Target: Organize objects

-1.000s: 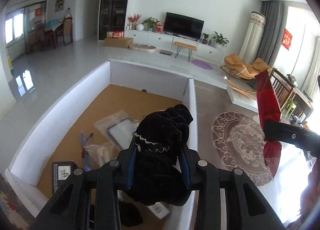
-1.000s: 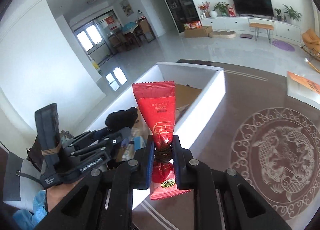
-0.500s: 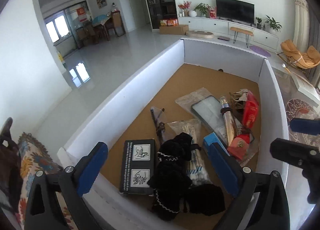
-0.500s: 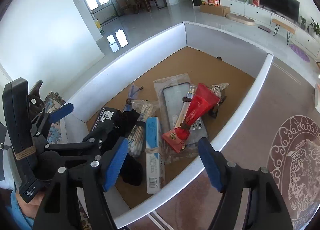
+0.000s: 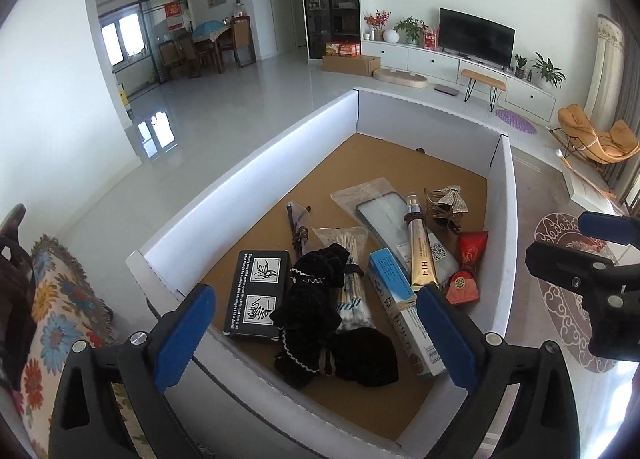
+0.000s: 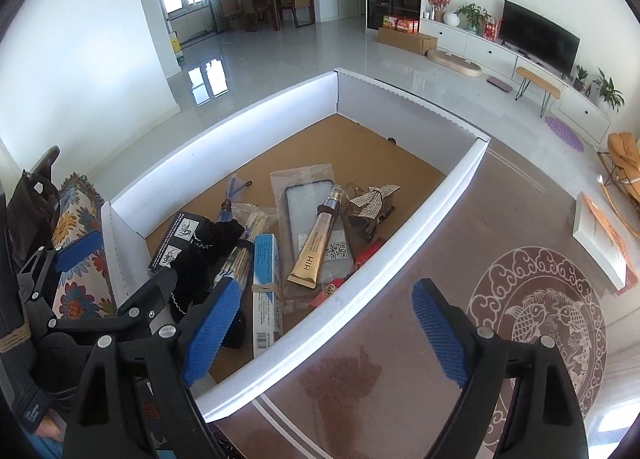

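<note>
The white box point(image 5: 248, 183) with its brown cardboard floor now holds everything in view; no loose item shows on the patterned rug point(image 6: 540, 339) to its right. A second ago each gripper carried one piece above the box; both pieces now lie inside it.

The black fabric bundle point(image 5: 316, 299), formerly in the left gripper point(image 5: 316, 333), lies at the near end of the box, across the cotton swab packet point(image 5: 352, 283) and beside the black carton point(image 5: 258, 293). The left jaws stand wide apart and hold nothing.

The red sachet point(image 5: 468, 267), formerly in the right gripper point(image 6: 324, 331), lies against the right wall, just beside the gold tube point(image 5: 422, 255). In the right wrist view only its edge shows behind the wall. The right jaws are likewise spread and empty, hanging over the box's near right wall.

Judgement: both deposits are complete. With nothing else visible to collect, the task appears at or near its end.
</note>
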Available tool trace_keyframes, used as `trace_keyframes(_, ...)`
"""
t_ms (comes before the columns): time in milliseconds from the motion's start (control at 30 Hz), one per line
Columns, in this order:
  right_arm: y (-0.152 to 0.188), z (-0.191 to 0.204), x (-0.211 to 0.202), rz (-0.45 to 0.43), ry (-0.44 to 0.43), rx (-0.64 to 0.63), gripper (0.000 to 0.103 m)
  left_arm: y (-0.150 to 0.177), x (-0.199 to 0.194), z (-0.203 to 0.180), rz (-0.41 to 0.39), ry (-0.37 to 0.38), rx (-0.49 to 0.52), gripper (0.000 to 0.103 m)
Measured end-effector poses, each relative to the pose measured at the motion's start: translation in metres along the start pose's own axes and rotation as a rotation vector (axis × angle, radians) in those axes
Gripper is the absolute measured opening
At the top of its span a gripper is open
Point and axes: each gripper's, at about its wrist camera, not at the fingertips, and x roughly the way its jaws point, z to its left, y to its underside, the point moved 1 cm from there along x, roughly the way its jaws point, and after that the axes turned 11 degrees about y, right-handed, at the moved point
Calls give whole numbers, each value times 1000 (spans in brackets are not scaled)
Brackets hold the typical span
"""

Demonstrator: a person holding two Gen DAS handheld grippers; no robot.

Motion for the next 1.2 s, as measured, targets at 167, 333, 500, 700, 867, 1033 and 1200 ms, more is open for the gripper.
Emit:
trace_keyframes(167, -1, 9, 4, 6, 28, -24, 88, 2, 0, 7, 17, 13, -28, 102)
trace_keyframes(333, -3, 16, 10, 14, 39, -40, 88, 1, 3, 19, 30, 36, -81, 102)
trace_keyframes(500, -4, 18, 14, 16, 42, -40, 88, -1, 4, 20, 17, 24, -78, 102)
trace_keyframes(700, -6, 22, 19, 25, 44, -50, 88, -3, 8, 23, 24, 25, -95, 102)
trace_keyframes(867, -7, 25, 22, 28, 51, -56, 88, -3, 10, 25, 26, 23, -98, 102)
trace_keyframes(1033, -7, 24, 25, 32, 51, -53, 88, -3, 13, 29, 31, 24, -113, 102)
trace_keyframes(1200, -7, 25, 27, 34, 53, -57, 89, -3, 7, 31, -12, 9, -127, 102)
